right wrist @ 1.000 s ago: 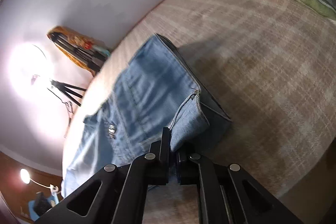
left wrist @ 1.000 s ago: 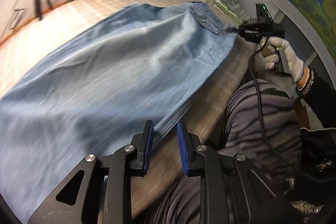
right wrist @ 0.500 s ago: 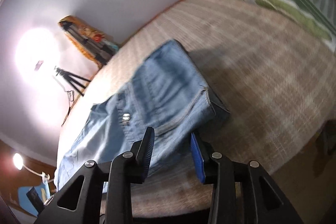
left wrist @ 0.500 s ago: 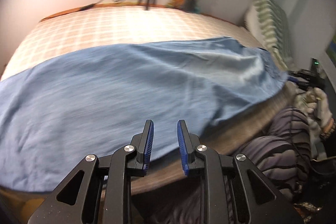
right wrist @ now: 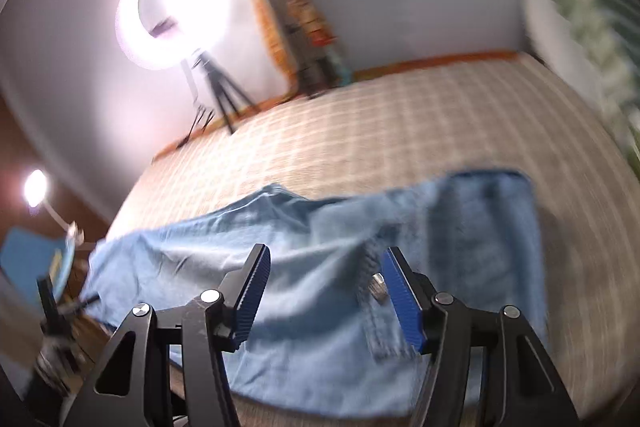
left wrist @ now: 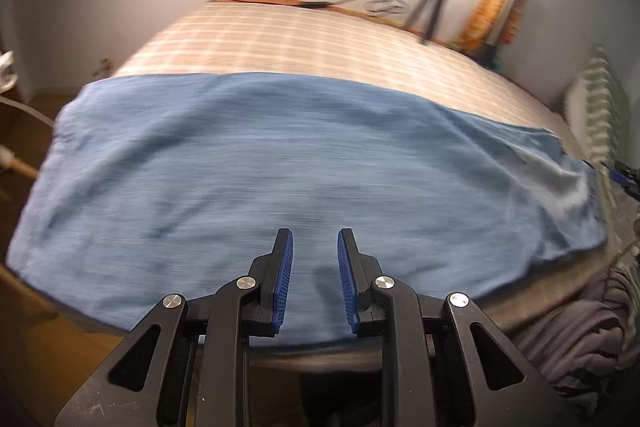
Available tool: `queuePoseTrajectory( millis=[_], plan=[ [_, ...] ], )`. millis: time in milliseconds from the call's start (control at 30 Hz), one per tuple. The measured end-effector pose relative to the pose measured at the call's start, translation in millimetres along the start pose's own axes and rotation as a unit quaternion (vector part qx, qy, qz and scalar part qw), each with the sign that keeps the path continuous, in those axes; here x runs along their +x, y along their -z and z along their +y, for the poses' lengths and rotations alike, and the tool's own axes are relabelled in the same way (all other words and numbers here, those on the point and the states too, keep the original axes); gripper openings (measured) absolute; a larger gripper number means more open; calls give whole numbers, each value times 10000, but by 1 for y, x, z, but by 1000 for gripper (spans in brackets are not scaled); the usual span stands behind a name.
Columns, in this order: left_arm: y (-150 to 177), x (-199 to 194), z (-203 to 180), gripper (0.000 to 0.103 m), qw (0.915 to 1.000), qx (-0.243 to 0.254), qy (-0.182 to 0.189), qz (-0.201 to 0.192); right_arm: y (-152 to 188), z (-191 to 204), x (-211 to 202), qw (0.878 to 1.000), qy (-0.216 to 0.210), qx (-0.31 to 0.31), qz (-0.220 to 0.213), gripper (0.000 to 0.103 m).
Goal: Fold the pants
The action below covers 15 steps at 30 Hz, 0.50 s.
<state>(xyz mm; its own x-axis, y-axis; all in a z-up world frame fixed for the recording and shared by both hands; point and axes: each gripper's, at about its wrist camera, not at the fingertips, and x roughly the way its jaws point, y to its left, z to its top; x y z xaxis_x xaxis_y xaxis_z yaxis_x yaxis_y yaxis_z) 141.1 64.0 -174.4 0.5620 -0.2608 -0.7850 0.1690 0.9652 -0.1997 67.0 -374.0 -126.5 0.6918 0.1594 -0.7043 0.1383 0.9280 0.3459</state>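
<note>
While the jeans [left wrist: 304, 163] lie stretched along the near edge of the checked bed [left wrist: 304, 39], filling the middle band of the left wrist view, neither tool has hold of them. The left gripper [left wrist: 313, 279] hangs over the denim at lower centre, its blue pads a narrow gap apart with nothing pinched between them. Over on the other side, the right gripper [right wrist: 326, 291] has its jaws opening wide, and the cloth I can see between them sits below, loose, not clamped. Now the risks! The near hem droops off the mattress edge at the bottom of the left view, so any careless nudge could drag the whole garment down toward the floor. The waistband end [right wrist: 484, 227], centre right in the right wrist view, looks rumpled and doubled over; a fold made on top of that would likely trap the crease. And with everything smeared by motion blur, a grab taken now could easily catch only the top layer, leaving the lower one behind.
</note>
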Motion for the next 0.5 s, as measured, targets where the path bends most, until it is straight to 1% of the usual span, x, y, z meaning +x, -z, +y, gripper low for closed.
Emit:
queuePoseTrajectory(
  millis=[100, 267, 400, 500],
  plan=[
    [0, -2, 25, 21, 9991, -374, -182, -117, -14, 22, 33, 9983, -33, -477, 323, 61],
    [2, -4, 53, 21, 9963, -650, -537, -156, -29, 52, 82, 9895, 51, -1251, 722, 58],
    [3, -1, 69, 21, 9942, -699, -816, -86, -42, 62, 120, 9847, 101, -1457, 949, 56],
    [4, 1, 79, 21, 9929, -828, -848, -73, -48, 69, 139, 9805, 129, -1640, 1072, 56]
  ],
)
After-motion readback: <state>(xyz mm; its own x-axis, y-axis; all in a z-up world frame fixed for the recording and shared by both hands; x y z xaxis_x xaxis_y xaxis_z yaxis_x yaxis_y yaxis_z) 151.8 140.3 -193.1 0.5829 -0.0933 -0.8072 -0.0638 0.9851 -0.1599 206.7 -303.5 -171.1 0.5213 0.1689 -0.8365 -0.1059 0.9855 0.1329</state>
